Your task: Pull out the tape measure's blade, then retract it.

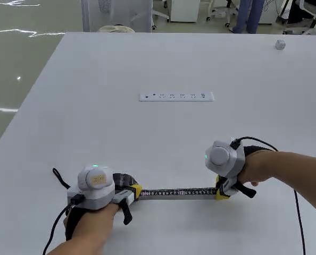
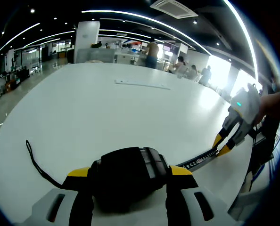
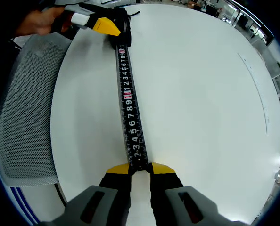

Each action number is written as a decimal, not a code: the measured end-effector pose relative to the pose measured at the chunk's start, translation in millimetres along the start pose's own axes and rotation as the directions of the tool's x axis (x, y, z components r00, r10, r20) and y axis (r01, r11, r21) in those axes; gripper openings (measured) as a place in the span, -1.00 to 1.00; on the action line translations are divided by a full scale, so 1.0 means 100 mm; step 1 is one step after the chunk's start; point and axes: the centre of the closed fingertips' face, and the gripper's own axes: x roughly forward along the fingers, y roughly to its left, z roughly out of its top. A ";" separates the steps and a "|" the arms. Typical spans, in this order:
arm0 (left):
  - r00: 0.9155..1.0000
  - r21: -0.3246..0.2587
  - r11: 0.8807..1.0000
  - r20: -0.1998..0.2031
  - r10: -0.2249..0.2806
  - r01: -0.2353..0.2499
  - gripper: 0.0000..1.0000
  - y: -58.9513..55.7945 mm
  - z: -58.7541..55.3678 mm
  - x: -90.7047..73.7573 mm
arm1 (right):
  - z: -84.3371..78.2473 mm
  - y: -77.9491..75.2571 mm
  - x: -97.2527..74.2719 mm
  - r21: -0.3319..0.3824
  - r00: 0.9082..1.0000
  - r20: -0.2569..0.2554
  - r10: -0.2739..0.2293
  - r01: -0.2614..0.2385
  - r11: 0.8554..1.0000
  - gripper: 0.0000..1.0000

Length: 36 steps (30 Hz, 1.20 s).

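In the head view we see the left gripper (image 1: 132,195) clamping the tape measure case (image 1: 124,180), blade (image 1: 176,192) stretched along the table (image 1: 174,138) to the right gripper (image 1: 222,193). The left gripper view shows jaws hugging the case; in the right gripper view we pinch the blade tip, case straight ahead

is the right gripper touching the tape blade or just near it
Touching. The right gripper view shows the right gripper with its yellow tips pinched on the end of the blade, with no gap on either side.
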 end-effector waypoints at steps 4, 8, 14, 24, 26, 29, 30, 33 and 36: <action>1.000 0.001 1.000 0.001 -0.004 0.004 0.17 0.00 0.00 0.00 | 0.02 0.01 0.00 0.003 1.000 0.001 0.002 -0.002 1.000 -0.72; 1.000 0.000 1.000 0.002 -0.005 0.005 0.17 0.00 0.00 0.00 | 0.03 0.02 0.00 0.004 1.000 0.002 0.002 -0.002 1.000 -0.72; 1.000 -0.001 1.000 0.003 -0.007 0.007 0.17 0.00 0.00 0.00 | 0.05 0.02 0.01 0.006 1.000 0.004 0.001 -0.001 1.000 -0.72; 1.000 -0.002 1.000 0.000 -0.008 0.008 0.18 0.00 -0.01 0.01 | 0.09 0.03 0.01 0.008 1.000 0.011 0.005 -0.005 1.000 -0.72; 1.000 -0.003 1.000 -0.001 -0.009 0.009 0.18 0.00 -0.01 0.01 | 0.10 0.04 0.02 0.008 1.000 0.012 0.006 -0.006 1.000 -0.72; 1.000 -0.004 1.000 -0.001 -0.010 0.010 0.18 0.00 -0.01 0.01 | 0.11 0.04 0.02 0.008 1.000 0.014 0.005 -0.005 1.000 -0.72; 1.000 -0.004 1.000 -0.001 -0.010 0.010 0.18 -0.01 -0.01 0.01 | 0.11 0.04 0.02 0.010 1.000 0.014 0.005 -0.005 1.000 -0.72; 1.000 -0.004 1.000 -0.001 -0.010 0.010 0.18 -0.01 -0.01 0.01 | 0.12 0.04 0.02 0.009 1.000 0.016 0.004 -0.004 1.000 -0.72; 1.000 -0.005 1.000 -0.002 -0.010 0.010 0.18 -0.01 -0.01 0.00 | 0.13 0.04 0.03 0.008 1.000 0.016 0.005 -0.005 1.000 -0.72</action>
